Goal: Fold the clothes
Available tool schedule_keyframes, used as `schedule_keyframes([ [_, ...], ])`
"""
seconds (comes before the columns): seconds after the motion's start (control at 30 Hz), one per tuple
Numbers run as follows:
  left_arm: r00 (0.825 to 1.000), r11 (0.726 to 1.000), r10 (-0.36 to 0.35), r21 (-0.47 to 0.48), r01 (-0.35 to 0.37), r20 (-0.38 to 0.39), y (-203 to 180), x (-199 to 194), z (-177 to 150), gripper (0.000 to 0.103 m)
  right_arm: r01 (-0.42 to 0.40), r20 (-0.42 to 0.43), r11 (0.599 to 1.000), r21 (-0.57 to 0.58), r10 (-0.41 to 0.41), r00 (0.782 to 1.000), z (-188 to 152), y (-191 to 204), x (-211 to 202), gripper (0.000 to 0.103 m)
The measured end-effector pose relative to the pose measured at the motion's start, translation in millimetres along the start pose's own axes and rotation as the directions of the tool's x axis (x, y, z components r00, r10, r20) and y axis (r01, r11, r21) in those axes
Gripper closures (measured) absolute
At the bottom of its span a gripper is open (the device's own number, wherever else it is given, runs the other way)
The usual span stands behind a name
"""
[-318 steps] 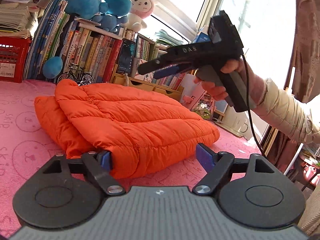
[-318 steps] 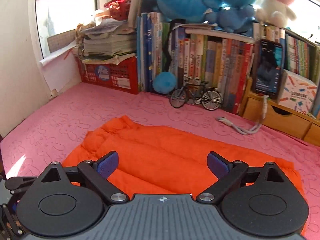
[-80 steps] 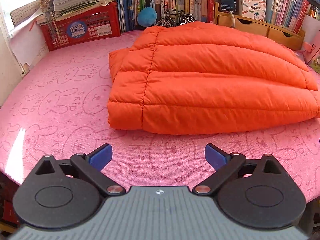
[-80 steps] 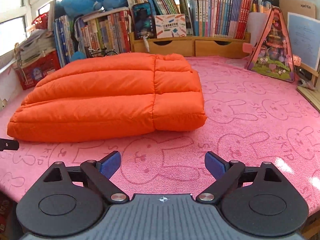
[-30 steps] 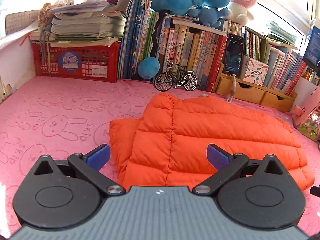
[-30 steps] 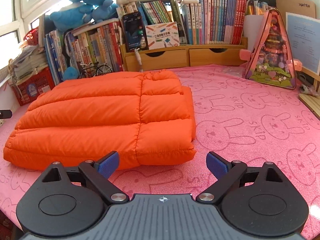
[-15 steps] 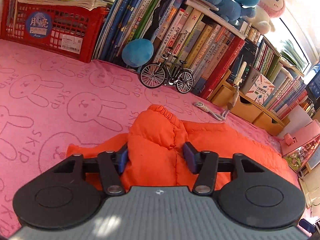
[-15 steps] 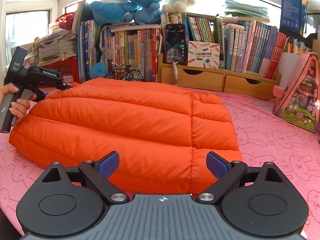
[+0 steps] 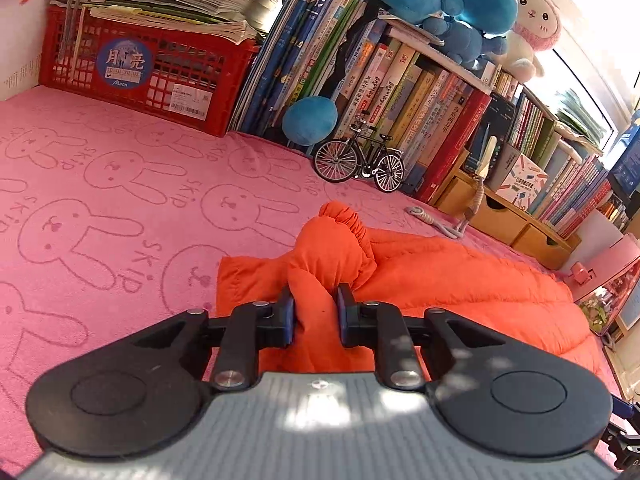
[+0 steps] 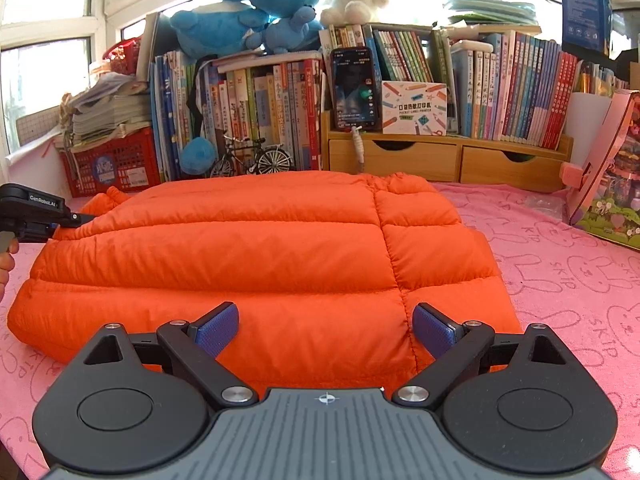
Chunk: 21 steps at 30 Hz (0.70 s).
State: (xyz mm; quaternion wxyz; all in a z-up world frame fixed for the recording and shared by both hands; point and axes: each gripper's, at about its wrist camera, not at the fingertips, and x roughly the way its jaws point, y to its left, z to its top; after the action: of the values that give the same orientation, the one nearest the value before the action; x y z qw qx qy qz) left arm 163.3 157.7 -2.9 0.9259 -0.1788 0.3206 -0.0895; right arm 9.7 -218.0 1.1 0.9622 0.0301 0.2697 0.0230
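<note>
**Left gripper pinches the jacket's sleeve end, right gripper waits open**

Left wrist view: the left gripper [image 9: 314, 304] has just been closing, and its jaws now clamp a bunched fold of the orange puffer jacket [image 9: 440, 280] near the elastic cuff [image 9: 344, 220], which pokes up just ahead of the fingertips. The rest of the jacket spreads away to the gripper's right over the pink bunny-print cloth [image 9: 100, 200]. Farther ahead stand a small model bicycle [image 9: 360, 160], a row of books [image 9: 400, 92] and, off to the left, a red crate [image 9: 140, 68] stacked with papers.

Right wrist view: the right gripper [image 10: 326, 330] has its jaws wide apart, with nothing pressed between them. The folded jacket [image 10: 260, 248] lies directly ahead, its near edge between and just beyond the blue pads [image 10: 218, 328]. At the far left, the left gripper [image 10: 40, 214] meets the jacket's end, a hand [image 10: 6, 264] partly visible beneath it. A phone [image 10: 355, 88] leans on the shelf behind.
</note>
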Motion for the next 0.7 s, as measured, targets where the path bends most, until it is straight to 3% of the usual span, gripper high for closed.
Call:
schedule_keyframes([
  [0.1,0.996,0.998,0.05,0.024,-0.052,0.068,-9,-15,1,0.064,0.021,0.008,1.0,0.004,-0.021,1.0,-2,-4,-4,0.009],
  [0.17,0.984,0.991,0.106,0.064,-0.116,0.145,-20,-29,1,0.046,0.029,0.011,0.999,0.019,-0.029,1.0,-3,-9,-5,0.008],
  [0.3,0.948,0.969,0.169,0.129,-0.21,0.269,-52,-51,-6,0.041,0.022,0.028,0.996,0.088,-0.024,0.999,3,-20,-4,0.008],
  [0.4,0.929,0.943,0.2,0.197,-0.269,0.31,-91,-45,-22,0.034,-0.027,0.106,0.984,0.178,0.008,0.994,24,-17,5,0.008],
  [0.53,0.909,0.876,0.257,0.318,-0.363,0.328,-138,-14,-47,0.033,0.001,0.19,0.996,0.088,-0.018,0.982,60,13,34,0.008],
  [0.6,0.892,0.831,0.294,0.37,-0.417,0.345,-157,1,-59,0.034,0.104,0.22,0.993,-0.047,-0.091,0.971,66,30,52,0.008],
  [0.7,0.865,0.76,0.315,0.441,-0.477,0.392,-173,19,-73,0.033,0.254,0.268,0.937,-0.238,-0.188,0.945,72,53,80,0.008],
])
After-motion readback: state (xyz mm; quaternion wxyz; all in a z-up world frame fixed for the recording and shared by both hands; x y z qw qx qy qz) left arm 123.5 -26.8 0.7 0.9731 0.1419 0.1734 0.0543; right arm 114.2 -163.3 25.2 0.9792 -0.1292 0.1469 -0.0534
